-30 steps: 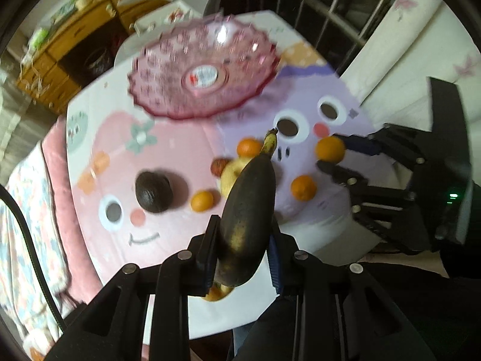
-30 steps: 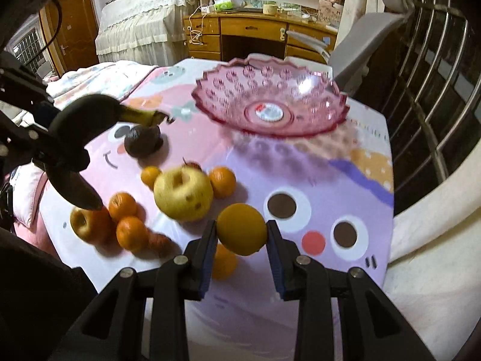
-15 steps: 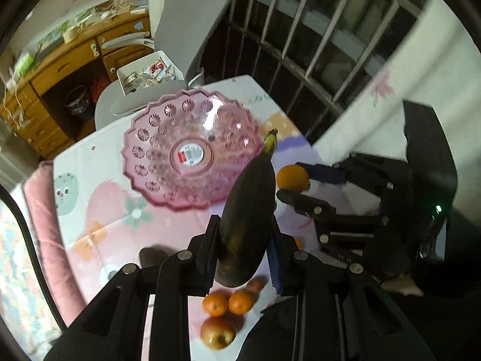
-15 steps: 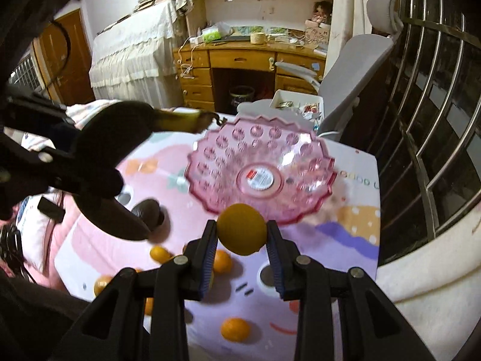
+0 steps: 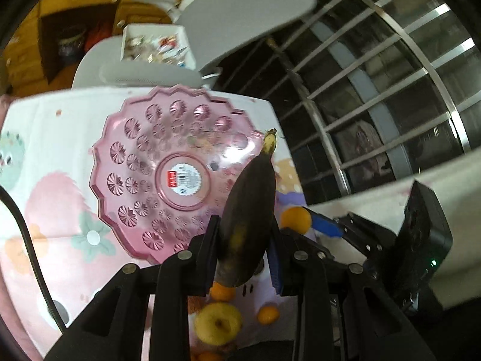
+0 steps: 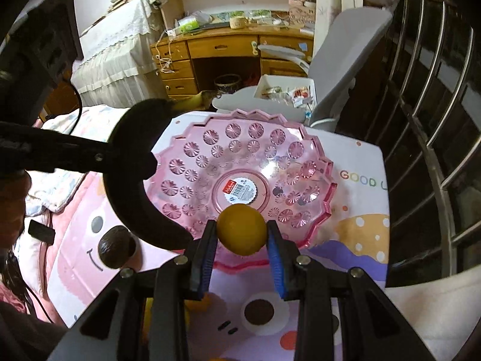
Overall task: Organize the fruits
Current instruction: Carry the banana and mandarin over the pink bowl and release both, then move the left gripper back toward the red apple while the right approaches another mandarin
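While both fruits hang above the pink bowl (image 6: 300, 156), the step in hand looks like carrying them in for placing. The left tool (image 5: 243, 255) is clamped on a blackened banana (image 5: 249, 210) over the bowl's near rim, its stem pointing away. The right tool (image 6: 242, 243) is clamped on an orange (image 6: 242, 230), also over the near rim. The bowl sits empty on the cartoon-print tabletop (image 6: 354, 240), with an apple (image 5: 218, 323), small oranges and a dark fruit (image 6: 112, 248) left nearby. Next, each tool likely needs lowering into the bowl before letting go, gently, since round fruit may roll.
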`<action>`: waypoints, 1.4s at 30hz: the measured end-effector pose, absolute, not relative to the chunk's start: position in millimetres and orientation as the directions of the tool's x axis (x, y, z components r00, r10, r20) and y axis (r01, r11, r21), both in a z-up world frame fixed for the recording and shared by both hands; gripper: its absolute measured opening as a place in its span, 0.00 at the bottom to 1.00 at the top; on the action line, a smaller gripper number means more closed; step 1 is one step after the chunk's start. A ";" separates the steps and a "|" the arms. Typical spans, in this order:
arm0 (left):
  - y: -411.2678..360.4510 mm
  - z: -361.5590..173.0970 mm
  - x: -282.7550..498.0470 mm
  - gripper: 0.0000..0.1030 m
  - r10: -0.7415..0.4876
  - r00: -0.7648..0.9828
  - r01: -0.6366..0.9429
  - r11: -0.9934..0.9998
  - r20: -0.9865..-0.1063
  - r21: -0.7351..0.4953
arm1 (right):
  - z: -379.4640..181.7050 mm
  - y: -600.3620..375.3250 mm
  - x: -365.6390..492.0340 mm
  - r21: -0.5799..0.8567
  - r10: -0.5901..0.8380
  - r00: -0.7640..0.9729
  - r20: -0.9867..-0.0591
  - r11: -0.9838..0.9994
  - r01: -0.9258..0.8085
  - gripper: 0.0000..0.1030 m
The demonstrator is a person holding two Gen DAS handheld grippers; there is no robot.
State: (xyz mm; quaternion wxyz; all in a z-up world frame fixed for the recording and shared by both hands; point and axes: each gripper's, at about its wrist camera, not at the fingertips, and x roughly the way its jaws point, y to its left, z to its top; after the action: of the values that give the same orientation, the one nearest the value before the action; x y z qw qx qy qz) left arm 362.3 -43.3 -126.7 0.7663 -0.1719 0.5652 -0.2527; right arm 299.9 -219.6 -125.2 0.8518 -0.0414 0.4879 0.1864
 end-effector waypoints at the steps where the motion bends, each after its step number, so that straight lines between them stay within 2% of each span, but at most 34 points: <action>1: -40.5 -134.1 367.4 0.26 -0.586 0.232 0.171 0.810 -0.776 -0.561 | -130.7 -219.3 305.6 0.120 0.280 0.445 -0.851 0.928 -0.353 0.32; 5: -28.6 -164.7 385.0 0.26 -0.604 0.216 0.109 0.796 -0.767 -0.595 | -144.8 -217.5 319.3 0.147 0.291 0.420 -0.859 0.928 -0.343 0.32; 10: -22.3 -191.9 400.9 0.26 -0.531 0.198 0.071 0.846 -0.824 -0.529 | -162.8 -214.0 333.5 0.163 0.287 0.383 -0.878 0.932 -0.324 0.32; 14: -15.4 -200.0 405.7 0.28 -0.523 0.204 0.039 0.849 -0.827 -0.527 | -173.5 -214.6 339.4 0.177 0.285 0.353 -0.891 0.935 -0.308 0.32; 19: -10.9 -198.1 407.2 0.59 -0.463 0.221 0.012 0.881 -0.858 -0.472 | -176.1 -217.7 341.6 0.171 0.267 0.345 -0.900 0.943 -0.284 0.32; 21: -7.0 -200.8 405.9 0.60 -0.434 0.207 -0.020 0.894 -0.877 -0.448 | -177.6 -218.6 342.5 0.176 0.263 0.333 -0.906 0.947 -0.269 0.33; 24: 0.2 -198.8 400.3 0.63 -0.432 0.213 -0.062 0.889 -0.877 -0.453 | -176.3 -220.9 341.3 0.190 0.268 0.325 -0.907 0.949 -0.253 0.40; 27: 4.1 -186.0 391.1 0.71 -0.442 0.250 -0.067 0.880 -0.862 -0.470 | -169.5 -222.1 337.1 0.192 0.272 0.339 -0.901 0.949 -0.251 0.46; 42: 13.2 -121.6 310.4 0.71 -0.365 0.375 -0.049 0.910 -0.852 -0.411 | -135.3 -238.1 293.0 0.247 0.306 0.366 -0.879 0.948 -0.199 0.49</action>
State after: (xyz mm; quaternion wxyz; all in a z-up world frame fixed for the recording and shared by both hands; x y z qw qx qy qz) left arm 310.4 13.2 -121.6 0.8075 -0.1881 0.5504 -0.0977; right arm 293.0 -238.1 -135.3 0.8250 0.0493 0.5417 0.1530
